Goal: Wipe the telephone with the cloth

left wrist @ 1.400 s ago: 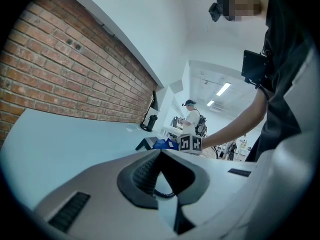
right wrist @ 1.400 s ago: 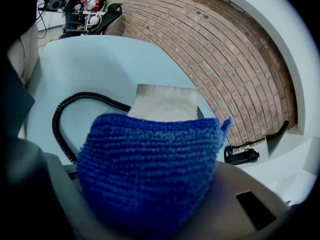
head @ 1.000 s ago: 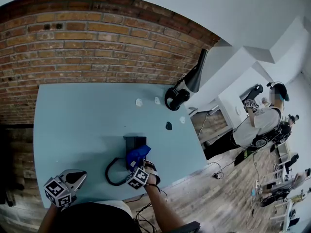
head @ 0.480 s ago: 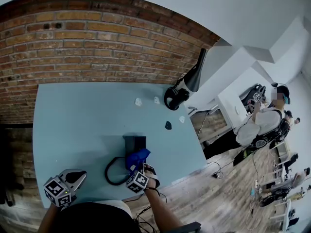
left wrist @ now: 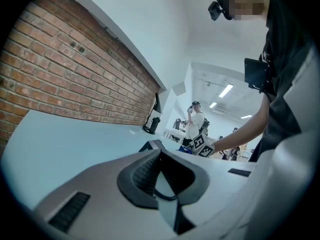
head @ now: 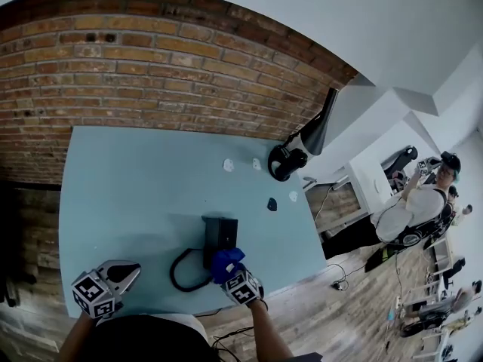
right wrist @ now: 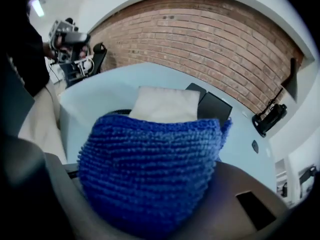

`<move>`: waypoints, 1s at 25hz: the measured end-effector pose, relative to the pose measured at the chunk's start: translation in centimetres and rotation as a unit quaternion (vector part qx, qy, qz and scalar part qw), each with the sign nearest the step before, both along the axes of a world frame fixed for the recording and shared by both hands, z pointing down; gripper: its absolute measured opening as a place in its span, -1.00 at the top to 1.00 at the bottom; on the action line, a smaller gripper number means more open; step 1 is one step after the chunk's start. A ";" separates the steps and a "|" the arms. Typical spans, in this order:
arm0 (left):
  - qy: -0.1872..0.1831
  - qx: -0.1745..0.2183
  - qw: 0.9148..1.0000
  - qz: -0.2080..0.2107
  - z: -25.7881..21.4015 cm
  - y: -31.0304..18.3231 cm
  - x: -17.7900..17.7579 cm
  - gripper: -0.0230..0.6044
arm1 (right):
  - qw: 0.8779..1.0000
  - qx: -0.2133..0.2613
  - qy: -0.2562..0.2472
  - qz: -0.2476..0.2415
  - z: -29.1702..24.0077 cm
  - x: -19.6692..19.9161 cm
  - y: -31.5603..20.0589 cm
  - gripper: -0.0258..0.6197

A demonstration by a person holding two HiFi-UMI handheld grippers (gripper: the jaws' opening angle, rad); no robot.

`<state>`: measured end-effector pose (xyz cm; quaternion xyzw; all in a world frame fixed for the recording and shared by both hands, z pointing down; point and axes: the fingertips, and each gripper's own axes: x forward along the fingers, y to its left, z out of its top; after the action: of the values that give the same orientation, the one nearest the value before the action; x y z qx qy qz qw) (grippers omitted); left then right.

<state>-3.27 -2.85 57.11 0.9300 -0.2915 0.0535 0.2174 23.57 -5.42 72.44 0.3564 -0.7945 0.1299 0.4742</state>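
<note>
Spreading across the head view is the pale blue table [head: 136, 194], and near its front edge sits the black telephone [head: 220, 232]. The right gripper [head: 232, 271] hangs over the phone's near end, jaws clamped on the blue cloth [head: 226, 261], which bulges out of them in a thick bunch. The left gripper [head: 123, 272] hovers by the table's front left corner, jaws closed on nothing, well apart from the phone, so nothing steadies the set. That looks like the danger: a firm stroke could shove the unheld telephone along the table, or the wad could drag and slip from the jaws. Round about, a black lamp [head: 302, 145] stands at the far right edge. The cord [head: 181, 274] loops at the phone's left, where a sideways sweep could snag it. A few small scraps [head: 228, 165] lie farther back, out of the way.
</note>
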 end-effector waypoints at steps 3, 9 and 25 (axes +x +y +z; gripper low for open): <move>-0.001 0.002 1.000 -0.005 -0.2 -0.4 -0.7 0.84 | 1.000 0.011 -0.017 -0.011 -2.7 1.5 -0.5 0.62; 0.004 -0.007 1.000 -0.017 0.4 -0.8 -1.9 0.84 | 0.978 0.170 0.121 -0.008 -10.0 5.7 -8.3 0.61; 0.014 -0.019 0.998 -0.050 0.2 -1.3 -4.7 0.84 | 0.949 0.133 0.268 -0.098 -4.8 1.5 -15.0 0.70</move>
<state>-7.93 -4.13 57.29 0.9106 -0.3334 0.0353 0.2415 25.03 -20.41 67.65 0.3579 -0.6794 -0.1243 0.6284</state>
